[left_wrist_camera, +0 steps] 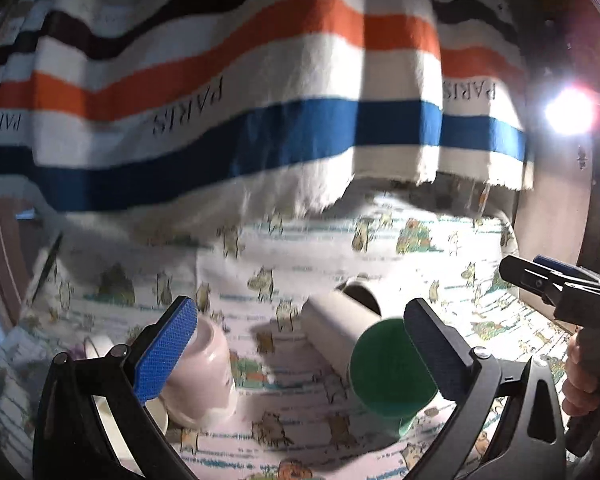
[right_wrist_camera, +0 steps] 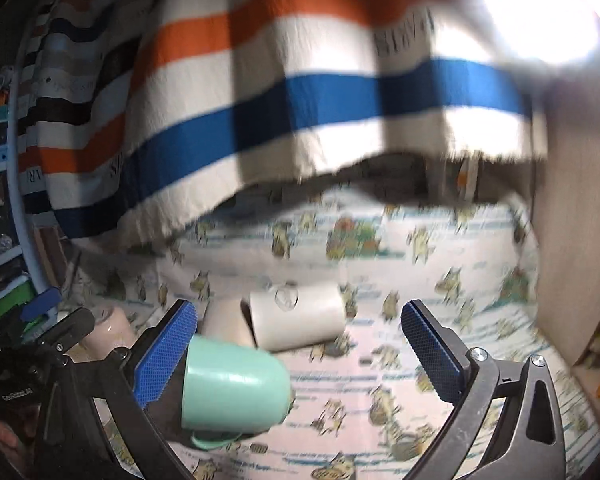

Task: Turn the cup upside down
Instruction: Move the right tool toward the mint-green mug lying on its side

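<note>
A mint-green cup (left_wrist_camera: 392, 368) lies on its side on the patterned cloth, close against the right finger of my open left gripper (left_wrist_camera: 300, 344). In the right wrist view the same green cup (right_wrist_camera: 232, 392) lies beside the left finger of my open right gripper (right_wrist_camera: 300, 344), its rounded bottom pointing right. Neither gripper holds it. A cream mug (left_wrist_camera: 340, 316) lies on its side behind it, also in the right wrist view (right_wrist_camera: 300, 320). A pink cup (left_wrist_camera: 204, 372) stands upside down at the left; it also shows in the right wrist view (right_wrist_camera: 108, 332).
A striped towel (left_wrist_camera: 260, 80) with "PARIS" lettering hangs behind the cloth-covered table (left_wrist_camera: 400, 240). A bright lamp (left_wrist_camera: 568, 110) glares at the right. A wooden panel (right_wrist_camera: 572, 240) stands at the right. My right gripper (left_wrist_camera: 548, 280) shows at the right edge of the left wrist view.
</note>
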Available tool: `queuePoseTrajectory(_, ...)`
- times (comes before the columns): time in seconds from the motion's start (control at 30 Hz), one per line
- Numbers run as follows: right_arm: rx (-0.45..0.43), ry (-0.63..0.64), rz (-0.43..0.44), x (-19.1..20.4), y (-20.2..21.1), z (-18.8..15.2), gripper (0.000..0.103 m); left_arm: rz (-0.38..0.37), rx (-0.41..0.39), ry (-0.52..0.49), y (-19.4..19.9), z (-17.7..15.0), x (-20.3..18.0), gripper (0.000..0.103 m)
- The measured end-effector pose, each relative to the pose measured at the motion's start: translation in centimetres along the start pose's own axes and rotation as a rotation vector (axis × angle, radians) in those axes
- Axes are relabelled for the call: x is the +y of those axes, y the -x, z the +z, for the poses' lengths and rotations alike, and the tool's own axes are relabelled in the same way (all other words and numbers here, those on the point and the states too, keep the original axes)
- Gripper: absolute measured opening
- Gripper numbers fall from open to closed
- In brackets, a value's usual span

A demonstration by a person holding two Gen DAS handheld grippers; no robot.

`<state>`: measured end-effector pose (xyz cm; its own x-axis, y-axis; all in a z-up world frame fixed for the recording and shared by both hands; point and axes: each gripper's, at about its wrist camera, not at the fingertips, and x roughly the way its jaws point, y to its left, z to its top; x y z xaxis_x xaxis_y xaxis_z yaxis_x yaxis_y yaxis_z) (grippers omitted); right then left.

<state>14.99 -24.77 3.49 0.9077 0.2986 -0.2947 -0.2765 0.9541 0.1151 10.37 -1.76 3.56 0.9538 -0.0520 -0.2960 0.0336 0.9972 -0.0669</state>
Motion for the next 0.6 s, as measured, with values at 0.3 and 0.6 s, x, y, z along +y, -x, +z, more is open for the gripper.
queuePoseTrajectory(0.3, 0.175, -0.073, 0.012, -1.3, -3.8, -2.3, 0.103, 0.019, 0.045, -0.051, -0.8, -1.2, -1.0, 0.103)
queuePoseTrajectory(0.6, 0.275, -0.031, 0.023, -0.8, -6.1, -3.7, 0.082, 0.038, 0.152, -0.014, -2.9, -2.1, -0.2, 0.103)
